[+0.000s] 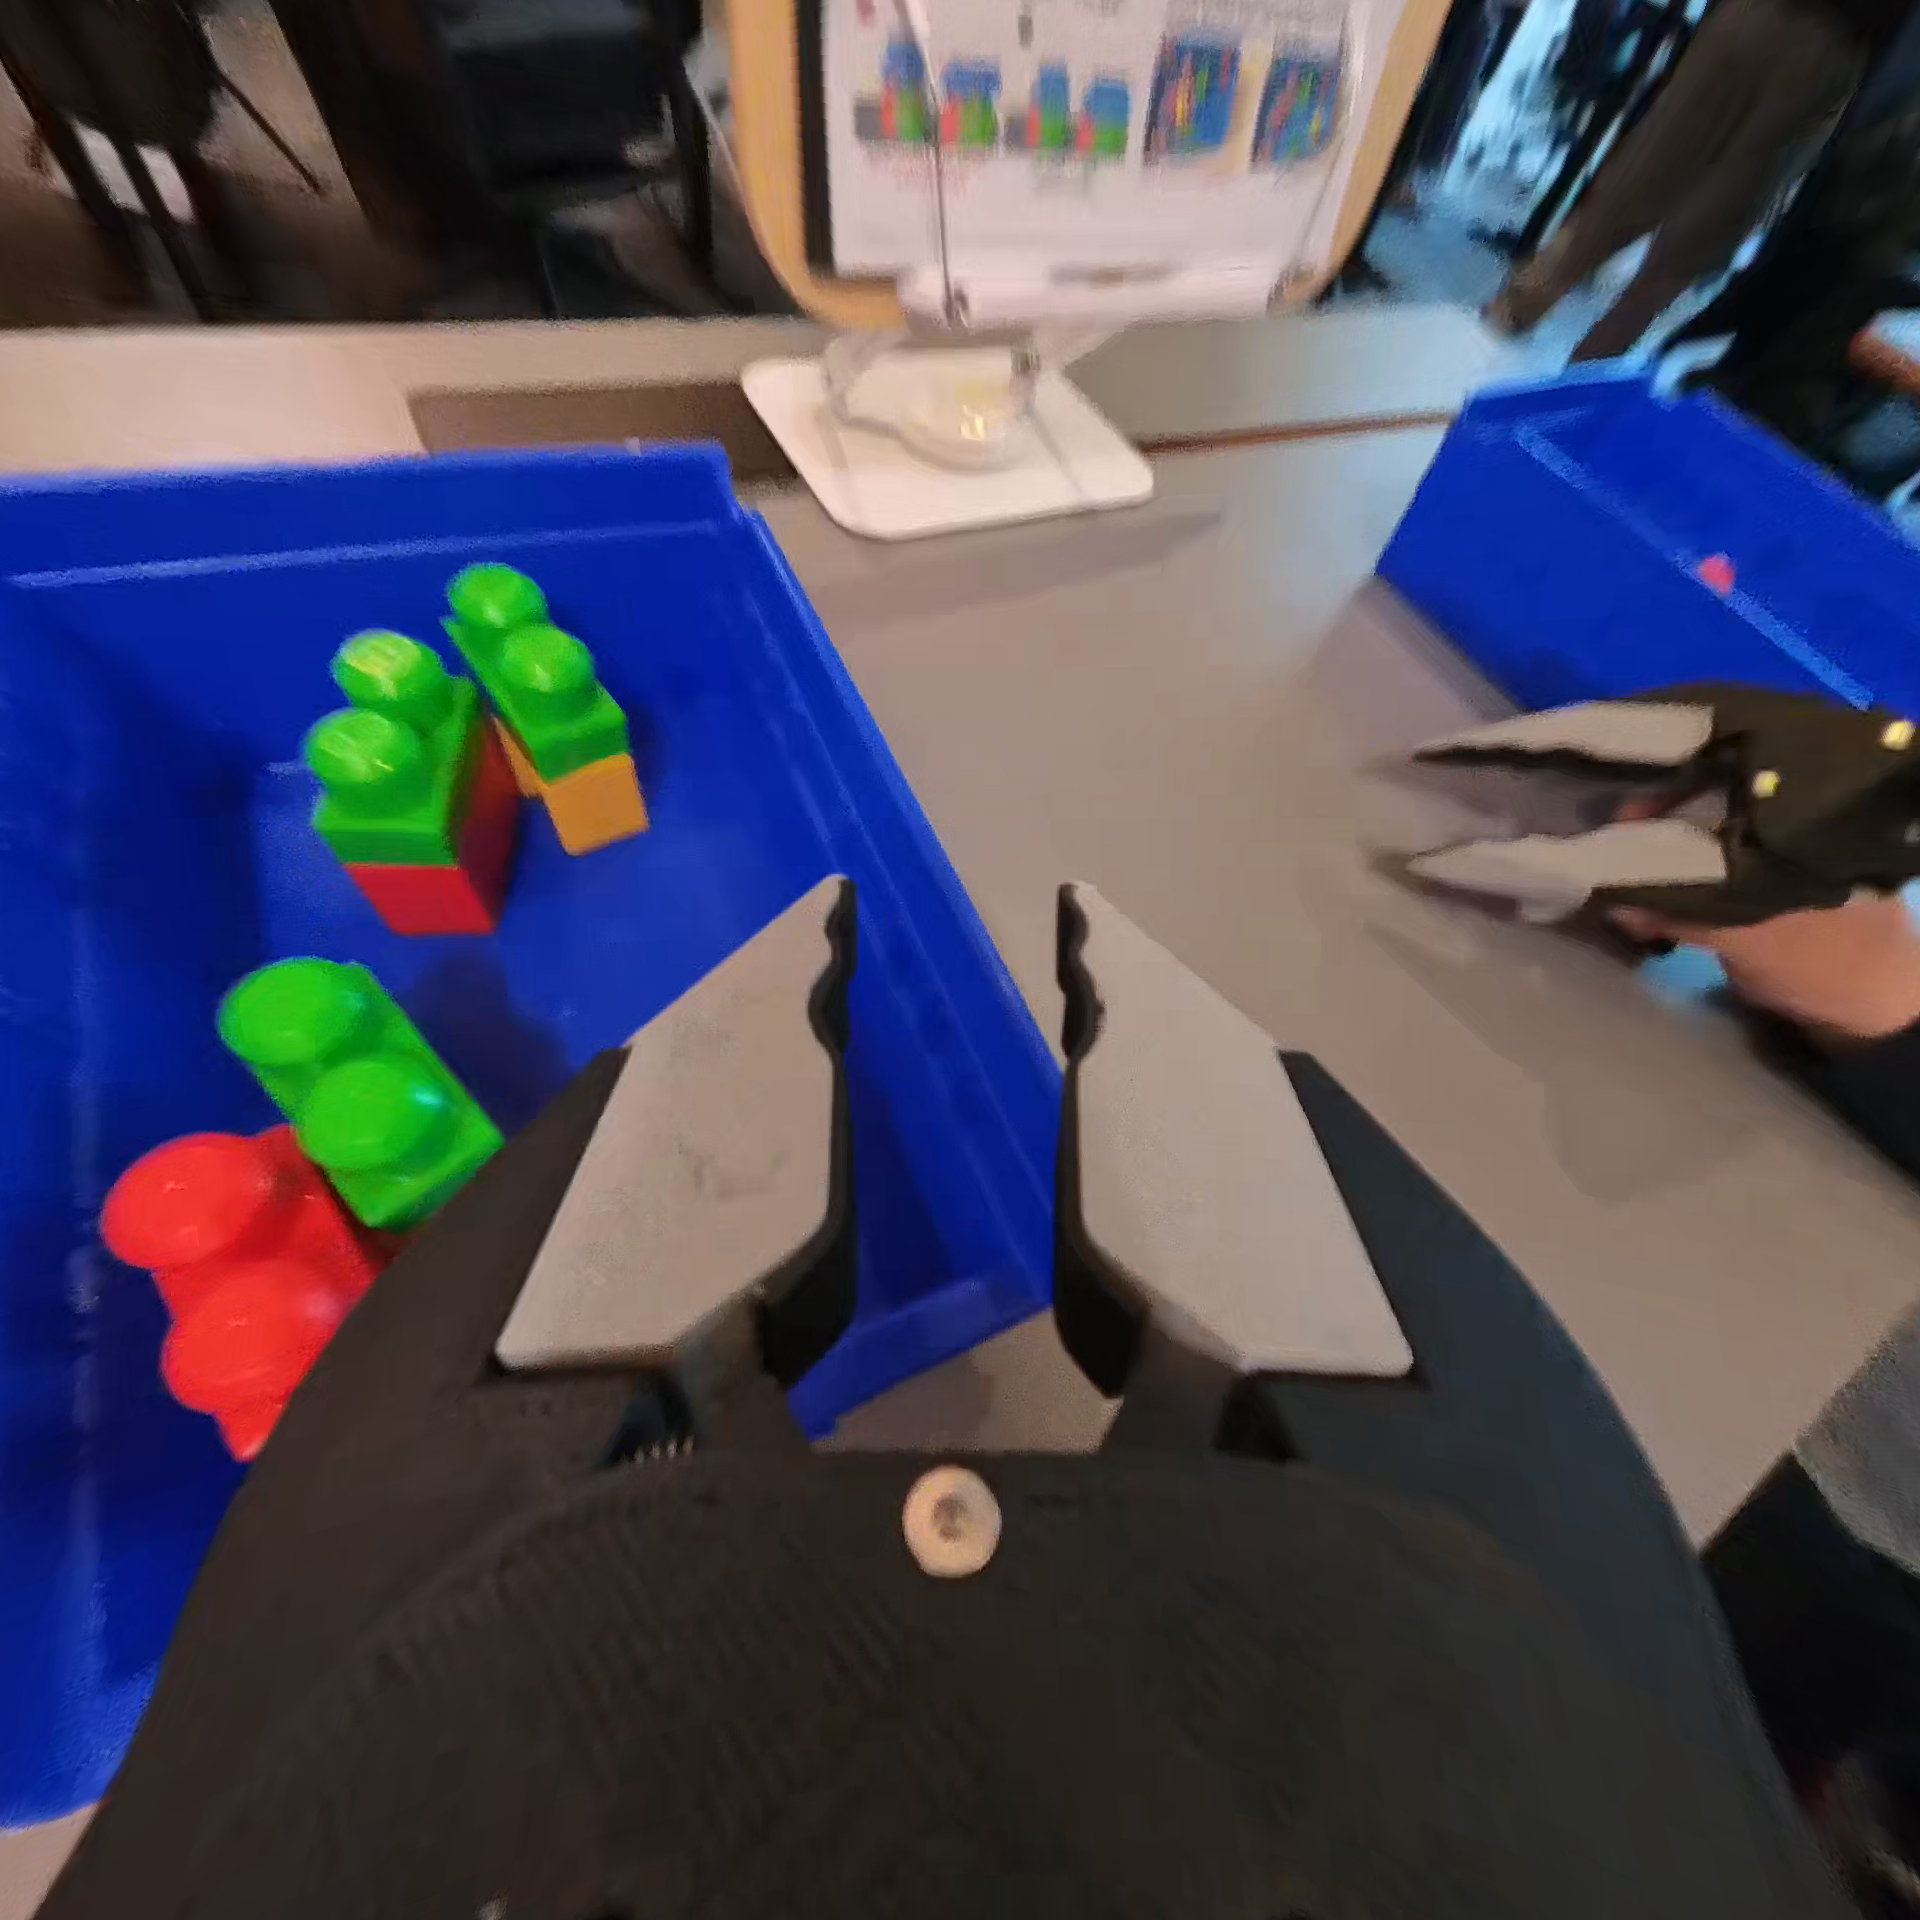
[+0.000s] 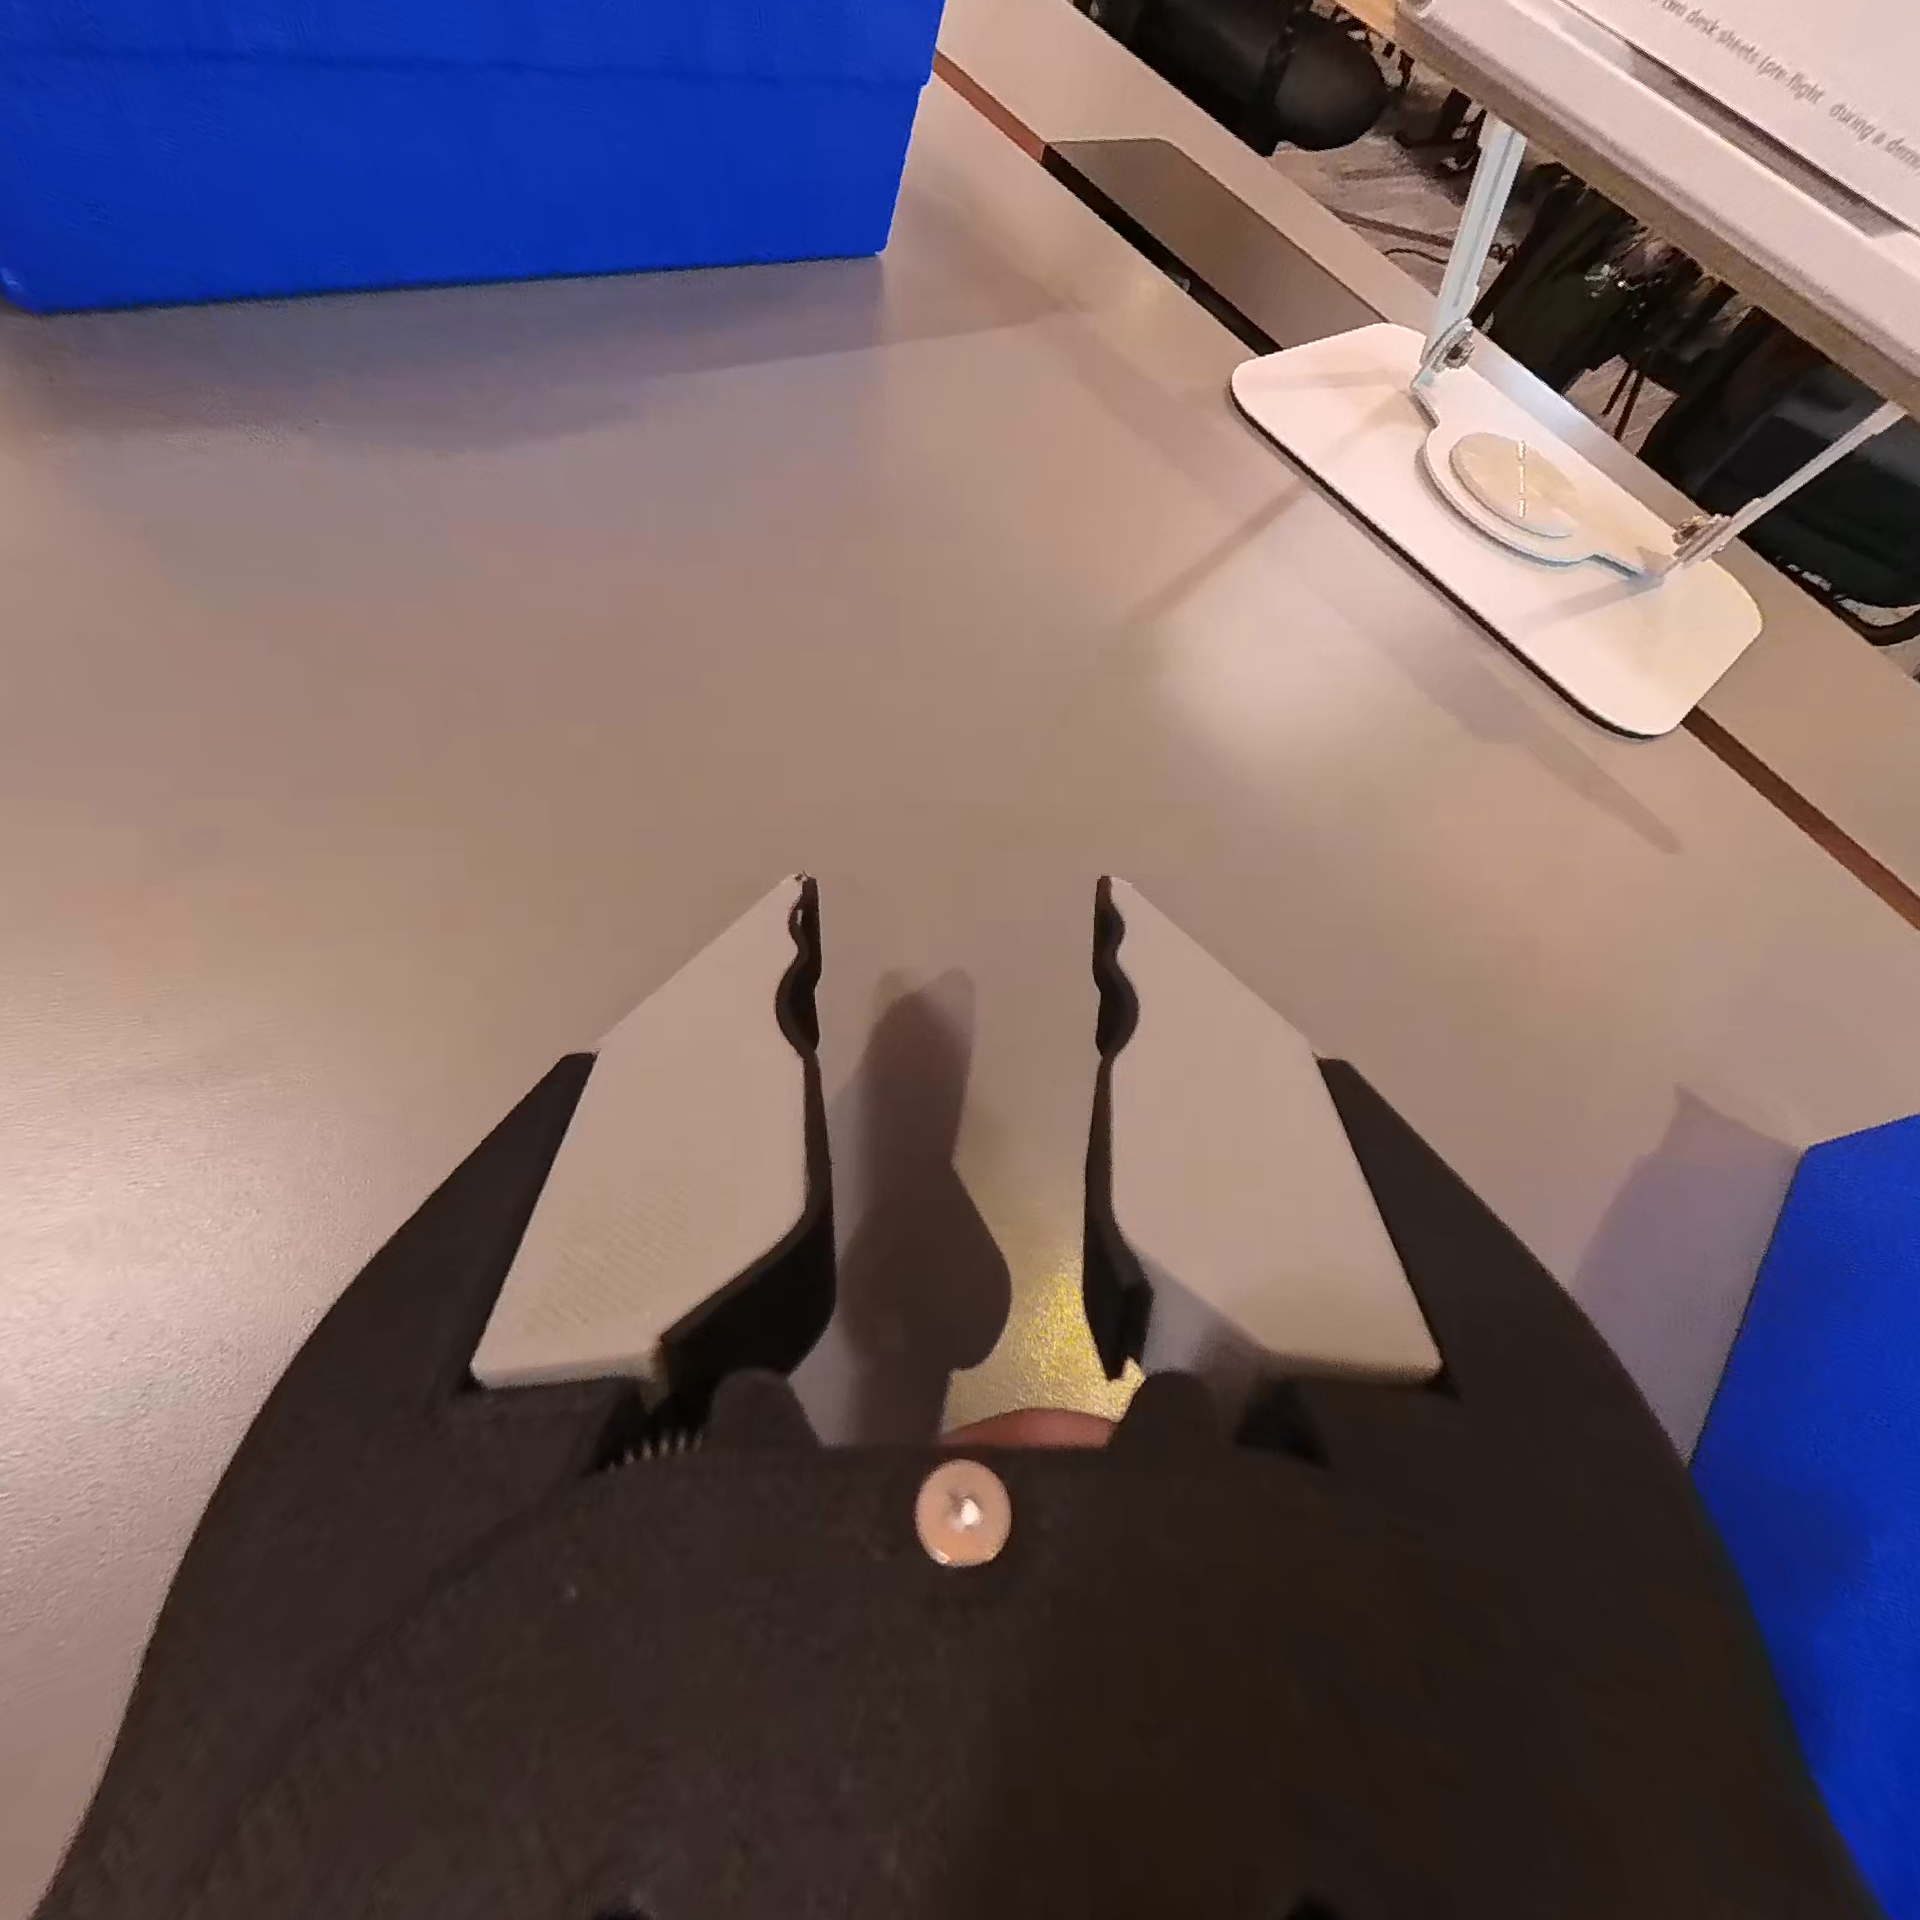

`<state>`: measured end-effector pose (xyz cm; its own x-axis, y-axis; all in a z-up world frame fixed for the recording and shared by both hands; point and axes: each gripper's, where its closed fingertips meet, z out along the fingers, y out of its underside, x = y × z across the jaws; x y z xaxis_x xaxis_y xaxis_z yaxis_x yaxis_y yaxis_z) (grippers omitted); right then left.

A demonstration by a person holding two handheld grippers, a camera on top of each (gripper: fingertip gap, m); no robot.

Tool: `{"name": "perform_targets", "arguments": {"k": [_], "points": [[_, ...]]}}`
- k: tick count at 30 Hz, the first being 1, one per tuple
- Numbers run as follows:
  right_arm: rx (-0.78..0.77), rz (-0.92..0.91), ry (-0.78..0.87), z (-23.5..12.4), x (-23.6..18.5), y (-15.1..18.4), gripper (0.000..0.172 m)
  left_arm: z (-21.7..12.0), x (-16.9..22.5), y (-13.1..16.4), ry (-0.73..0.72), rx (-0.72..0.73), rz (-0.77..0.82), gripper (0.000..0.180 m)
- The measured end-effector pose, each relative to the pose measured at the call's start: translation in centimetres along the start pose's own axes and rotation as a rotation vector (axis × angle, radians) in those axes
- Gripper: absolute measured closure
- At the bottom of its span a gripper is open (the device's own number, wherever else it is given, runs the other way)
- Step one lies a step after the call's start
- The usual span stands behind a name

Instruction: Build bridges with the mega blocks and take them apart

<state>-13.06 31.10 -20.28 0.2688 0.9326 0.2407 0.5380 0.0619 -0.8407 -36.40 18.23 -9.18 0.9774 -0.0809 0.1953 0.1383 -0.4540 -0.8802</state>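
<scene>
Blocks [image 1: 416,883] sit in the blue bin [image 1: 727,499] at 9 o'clock of the left claw [image 1: 956,904]: 3 green, with red and orange. Both claws are open with nothing in them; the right claw [image 2: 956,894] is over bare table [image 2: 623,623]. Risk: the left claw's fingers straddle the bin wall and could snag it. Only the left view shows blocks; only the right shows the stand's base [image 2: 1507,540] clearly.
</scene>
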Motion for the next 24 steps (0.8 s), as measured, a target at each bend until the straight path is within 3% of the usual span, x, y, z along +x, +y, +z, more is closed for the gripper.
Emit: {"name": "perform_targets", "arguments": {"k": [2, 4, 8, 12, 15, 20, 22, 23, 24], "points": [[0.004, 0.001, 0.002, 0.0, 0.0, 0.0, 0.122, -0.8, -3.3, -1.4, -0.134, 0.044, 0.012, 0.129], [0.004, -0.005, 0.005, 0.0, 0.0, 0.0, 0.123, -0.7, -6.6, -1.0, -0.245, -0.008, 0.003, 0.127], [0.005, -0.026, 0.012, 0.0, -0.2, -0.1, 0.123, 1.4, -11.8, 3.5, -0.399, -0.25, -0.054, 0.127], [0.001, -0.033, 0.01, 0.0, -0.2, 0.0, 0.123, 2.1, -14.1, 4.2, -0.492, -0.285, -0.032, 0.147], [0.001, -0.028, 0.005, 0.0, -0.2, 0.0, 0.123, 2.3, -14.4, 4.2, -0.522, -0.329, 0.025, 0.148], [-0.003, -0.036, 0.001, 0.2, -0.4, 0.0, 0.124, 2.6, -15.8, 4.0, -0.633, -0.384, 0.141, 0.134], [-0.004, -0.044, 0.003, 0.1, -0.4, 0.0, 0.124, 3.2, -16.1, 4.8, -0.619, -0.418, 0.106, 0.132], [-0.003, -0.048, 0.002, 0.1, -0.5, 0.0, 0.124, 3.4, -16.4, 5.0, -0.625, -0.434, 0.089, 0.118], [-0.004, -0.049, 0.003, 0.1, -0.5, 0.0, 0.124, 3.5, -16.6, 5.2, -0.633, -0.455, 0.088, 0.115]]}}
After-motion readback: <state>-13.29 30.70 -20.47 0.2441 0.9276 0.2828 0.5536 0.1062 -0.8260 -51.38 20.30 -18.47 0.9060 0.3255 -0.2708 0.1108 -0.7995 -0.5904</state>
